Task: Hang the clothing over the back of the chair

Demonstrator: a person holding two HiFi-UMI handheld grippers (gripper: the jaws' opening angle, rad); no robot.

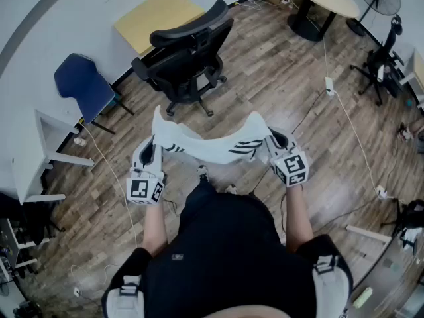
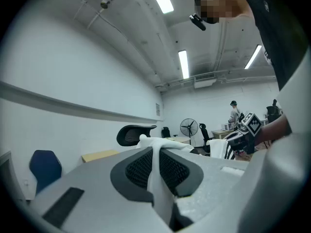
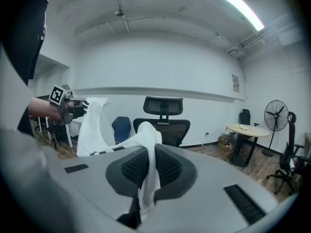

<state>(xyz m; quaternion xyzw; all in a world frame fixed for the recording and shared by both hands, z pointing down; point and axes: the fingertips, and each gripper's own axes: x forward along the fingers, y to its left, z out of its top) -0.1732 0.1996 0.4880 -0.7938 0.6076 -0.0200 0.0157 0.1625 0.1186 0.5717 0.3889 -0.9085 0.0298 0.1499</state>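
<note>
Your left gripper (image 1: 152,152) has its fingers (image 2: 138,171) closed tight on one end of the clothing (image 1: 212,146), with a thin fold of white cloth pinched between them. Your right gripper (image 1: 273,141) grips the other end in the same way, fingers shut on the cloth. The clothing hangs spread between the two grippers, sagging in the middle, above the floor (image 1: 278,71) in front of you. Black stripes (image 1: 245,146) show near both ends. The chair (image 1: 189,58) stands just beyond the clothing and apart from it. In the right gripper view its back and headrest (image 3: 163,104) rise behind the cloth, though it is hard to tell which way the chair faces.
</note>
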